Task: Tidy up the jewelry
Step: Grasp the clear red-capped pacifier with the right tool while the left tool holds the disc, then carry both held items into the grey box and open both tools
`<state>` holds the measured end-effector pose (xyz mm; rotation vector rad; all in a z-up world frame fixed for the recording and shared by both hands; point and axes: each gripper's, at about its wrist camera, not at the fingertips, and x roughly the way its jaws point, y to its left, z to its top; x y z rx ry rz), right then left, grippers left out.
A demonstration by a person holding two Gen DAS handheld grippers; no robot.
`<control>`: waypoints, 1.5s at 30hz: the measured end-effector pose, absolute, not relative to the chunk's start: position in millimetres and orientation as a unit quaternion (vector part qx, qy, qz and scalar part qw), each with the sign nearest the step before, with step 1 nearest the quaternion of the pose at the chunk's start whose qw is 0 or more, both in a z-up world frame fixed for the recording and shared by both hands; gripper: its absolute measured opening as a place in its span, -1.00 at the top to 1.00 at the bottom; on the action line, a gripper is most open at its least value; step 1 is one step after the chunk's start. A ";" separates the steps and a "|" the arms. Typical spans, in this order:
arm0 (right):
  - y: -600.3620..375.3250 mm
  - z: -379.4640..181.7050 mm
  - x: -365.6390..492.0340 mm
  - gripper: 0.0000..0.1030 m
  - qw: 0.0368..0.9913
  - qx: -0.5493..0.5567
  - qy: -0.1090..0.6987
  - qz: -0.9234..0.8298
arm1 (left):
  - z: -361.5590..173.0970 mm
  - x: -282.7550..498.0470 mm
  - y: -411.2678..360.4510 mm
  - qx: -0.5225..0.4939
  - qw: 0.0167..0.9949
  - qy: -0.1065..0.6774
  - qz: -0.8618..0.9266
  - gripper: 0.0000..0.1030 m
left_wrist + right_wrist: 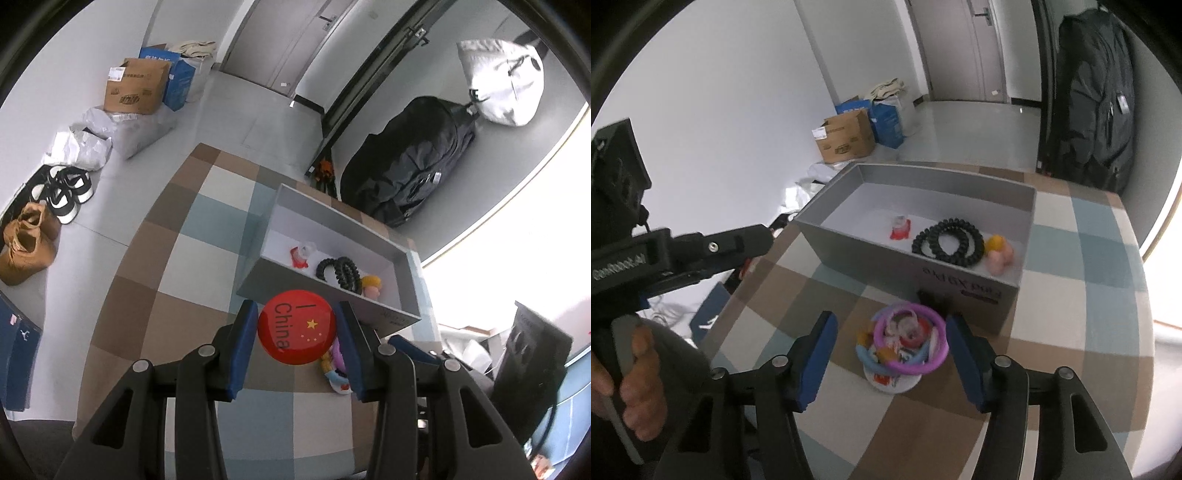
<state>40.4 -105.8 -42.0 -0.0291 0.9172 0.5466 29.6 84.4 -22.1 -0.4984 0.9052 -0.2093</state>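
Observation:
My left gripper is shut on a round red badge printed "I China", held just in front of the grey box. The box holds a red and clear trinket, black coil hair ties and a yellow and pink charm. My right gripper is open around a pile of jewelry with purple and blue rings on a white disc, on the checked tablecloth. The left gripper's handle and the hand holding it show in the right wrist view.
The table stands in a room with cardboard boxes, shoes and bags on the floor to the left. A black bag and a white bag lie beyond the table. The table's right edge is near.

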 end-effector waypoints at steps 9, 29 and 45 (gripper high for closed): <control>-88.4 -57.9 50.6 0.35 0.858 -0.046 0.460 0.225 | -24.2 30.5 89.1 -0.251 0.858 0.436 -0.102 0.27; -97.5 -49.2 50.1 0.65 0.861 -0.030 0.455 0.224 | -18.2 26.1 91.9 -0.233 0.873 0.420 -0.084 0.27; -114.8 0.6 50.6 0.65 0.871 0.003 0.400 0.286 | -1.3 24.4 61.6 -0.166 0.896 0.405 -0.077 0.27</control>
